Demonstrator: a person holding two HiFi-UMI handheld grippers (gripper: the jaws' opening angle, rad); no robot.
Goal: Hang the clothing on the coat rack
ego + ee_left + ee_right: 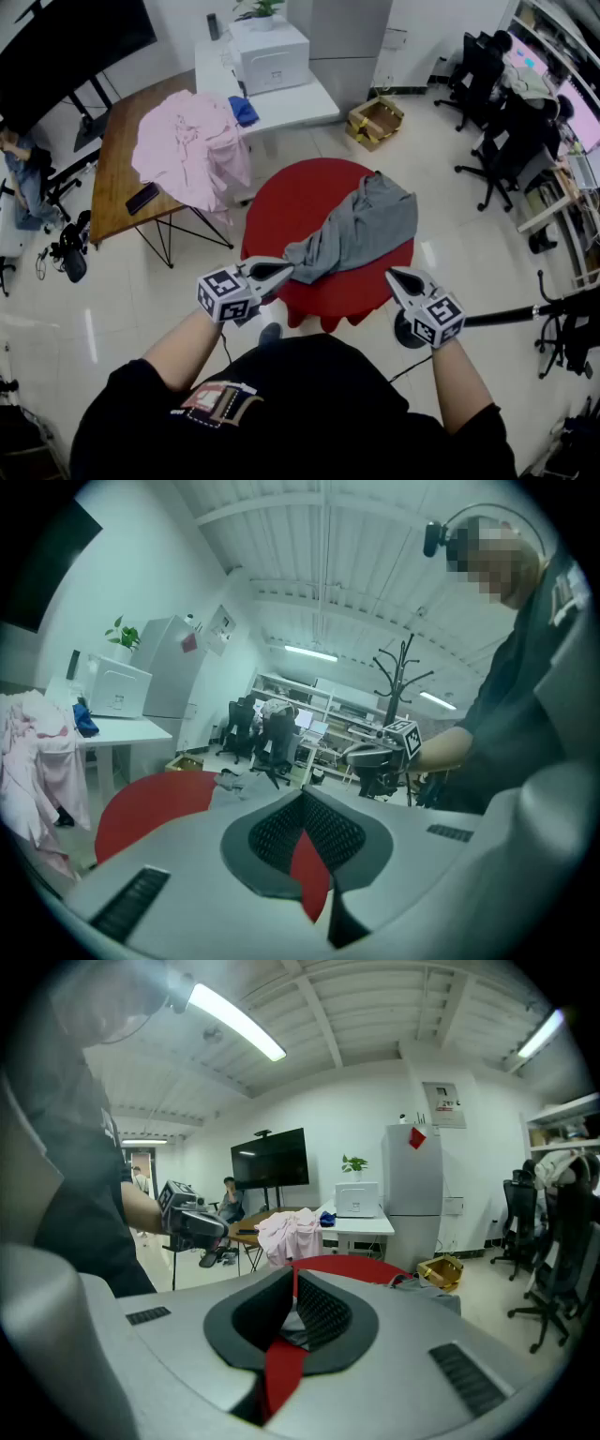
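A grey garment (361,230) lies crumpled across the right half of a round red table (291,211). My left gripper (284,272) is shut and empty, its tip just short of the garment's near left corner. The same garment shows as a small grey patch (232,781) past the closed jaws in the left gripper view. Shut and empty too, my right gripper (396,276) hovers at the table's near right edge. The black coat rack (400,670) stands to my right; its base (407,330) and pole (511,316) show in the head view.
A pink garment (187,141) is heaped on a wooden table (112,178) at the back left, with a white desk and printer (270,54) behind it. A cardboard box (375,122) sits on the floor. Office chairs (492,141) stand at the right.
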